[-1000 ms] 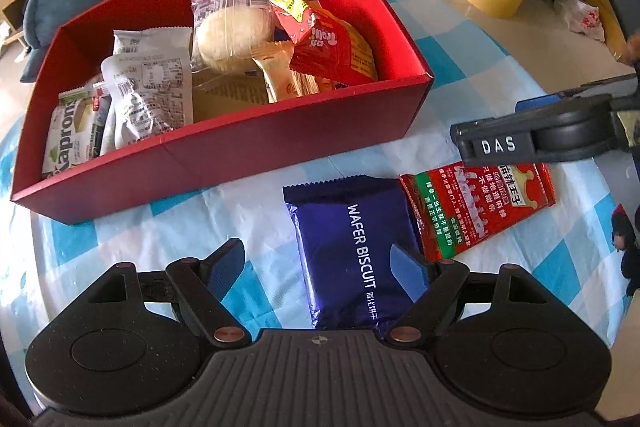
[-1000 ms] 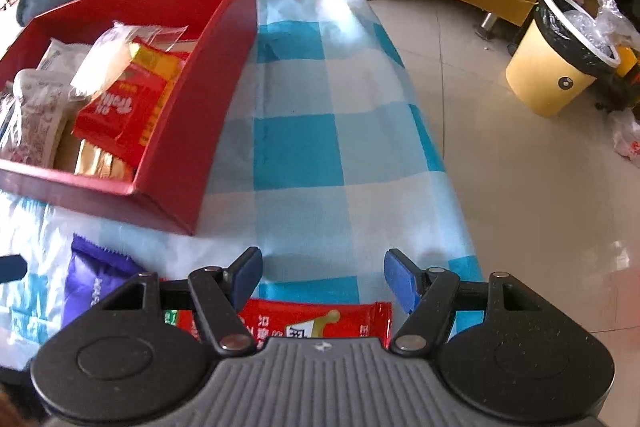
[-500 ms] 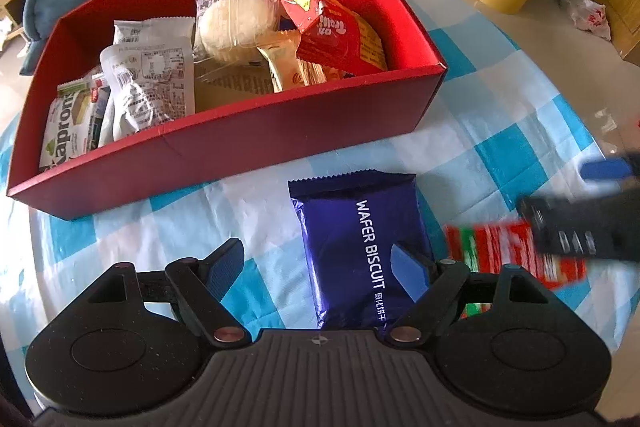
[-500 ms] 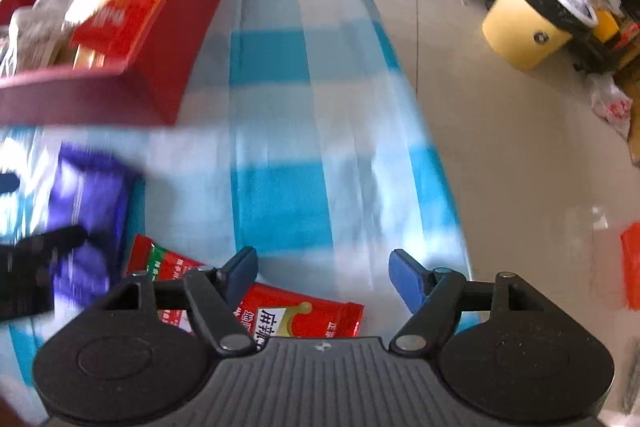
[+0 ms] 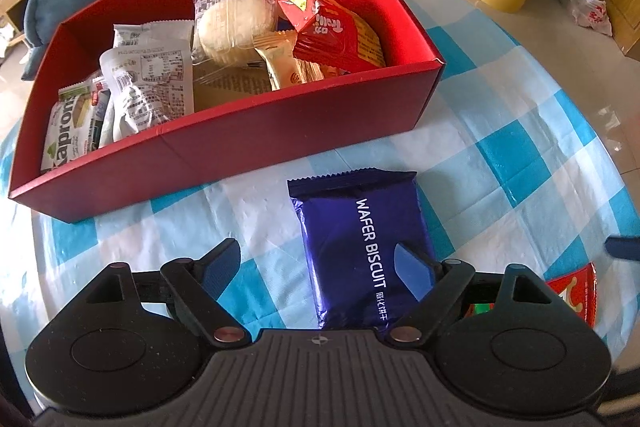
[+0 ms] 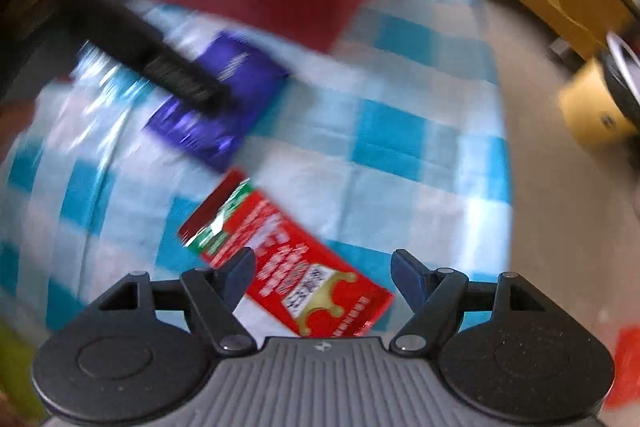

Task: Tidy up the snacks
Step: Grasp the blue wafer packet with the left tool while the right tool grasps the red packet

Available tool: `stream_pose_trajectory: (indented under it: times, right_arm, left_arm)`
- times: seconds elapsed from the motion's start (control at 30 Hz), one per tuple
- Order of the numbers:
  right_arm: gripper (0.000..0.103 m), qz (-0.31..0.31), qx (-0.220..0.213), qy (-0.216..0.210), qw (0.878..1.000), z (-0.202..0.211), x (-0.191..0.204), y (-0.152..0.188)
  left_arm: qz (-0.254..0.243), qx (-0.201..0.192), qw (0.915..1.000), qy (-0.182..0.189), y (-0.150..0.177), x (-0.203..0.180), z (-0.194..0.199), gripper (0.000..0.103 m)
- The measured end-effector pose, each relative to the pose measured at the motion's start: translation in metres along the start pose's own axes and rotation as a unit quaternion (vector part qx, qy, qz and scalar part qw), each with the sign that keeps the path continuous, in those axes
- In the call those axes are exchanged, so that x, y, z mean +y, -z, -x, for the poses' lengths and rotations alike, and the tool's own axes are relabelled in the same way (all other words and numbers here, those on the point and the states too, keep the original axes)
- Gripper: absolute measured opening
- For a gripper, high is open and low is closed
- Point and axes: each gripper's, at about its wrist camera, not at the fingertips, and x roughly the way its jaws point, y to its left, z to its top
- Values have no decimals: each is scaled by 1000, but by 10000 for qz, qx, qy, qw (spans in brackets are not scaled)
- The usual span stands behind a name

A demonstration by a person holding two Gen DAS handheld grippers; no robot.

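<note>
Left gripper [image 5: 316,265] hanging over the checked tablecloth [image 5: 520,155], jaws wide and just opening further, gripping nothing; purple wafer packet [image 5: 360,243] lying flat under it, near the red box [image 5: 240,135] of snacks; right gripper [image 6: 323,273] half-spread, empty, hovering above the red snack packet [image 6: 280,259] at the cloth's near edge.

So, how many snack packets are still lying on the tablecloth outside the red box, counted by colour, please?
Purple packet: 1
Red packet: 1
Total outside the red box: 2
</note>
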Motion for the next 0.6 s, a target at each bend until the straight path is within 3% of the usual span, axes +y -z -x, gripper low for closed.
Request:
stream_pose_trajectory:
  times: [0.17,0.33,0.4,0.53,0.6]
  right_arm:
    - [69,1213,292,-178,9920,-11,26,-3]
    - [72,1602,508,-150,9857,-28,36,-15]
    - [73,1349,485,-143,9896,-28,33,-17]
    - [72,-118,450,-388,9982,-29,6,-6]
    - [70,-561,282,-262,9977,-23,0,2]
  left_arm:
    - [-21,14,10000,10,1,1,0,89]
    - [-126,45,9999,45,1,-5,-2,90]
    - [-147,55,9999,58,1,-7,-4,92]
    - [-43,83,9999,96,-1,-5,-7,93]
    - [5,86,9999,89,-1,-5,-8,95]
